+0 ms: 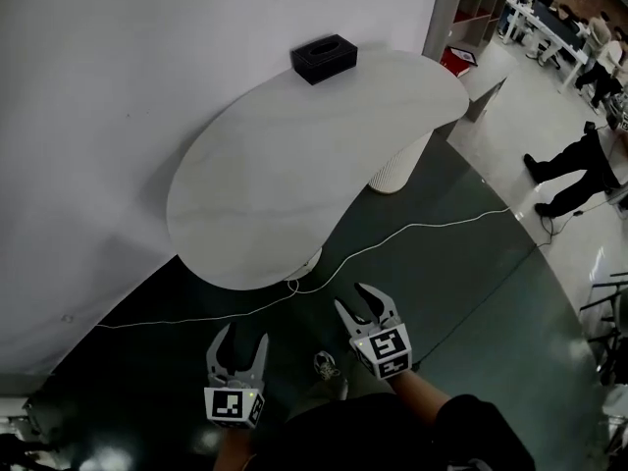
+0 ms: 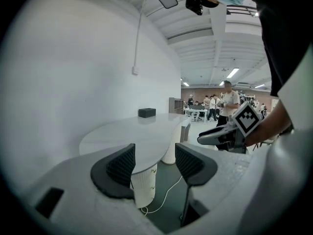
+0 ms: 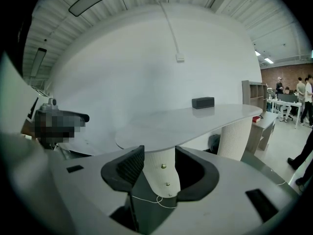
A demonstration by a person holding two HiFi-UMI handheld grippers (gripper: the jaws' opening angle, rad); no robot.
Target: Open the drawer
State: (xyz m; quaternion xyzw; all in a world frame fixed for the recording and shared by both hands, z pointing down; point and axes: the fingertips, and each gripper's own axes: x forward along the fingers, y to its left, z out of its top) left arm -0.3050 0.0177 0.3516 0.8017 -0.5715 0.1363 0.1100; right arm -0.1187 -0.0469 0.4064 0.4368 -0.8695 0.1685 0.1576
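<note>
The left gripper and right gripper are being held side by side, jaws spread wide, nothing gripped. Straight ahead of the right gripper, the pedestal with small drawer knobs is being framed beneath the white surface.

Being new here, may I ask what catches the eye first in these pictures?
A large white curved table fills the middle, against the white wall, with a black tissue box at its far end. The left hand-held gripper and right hand-held gripper hover open over the dark floor nearby.
</note>
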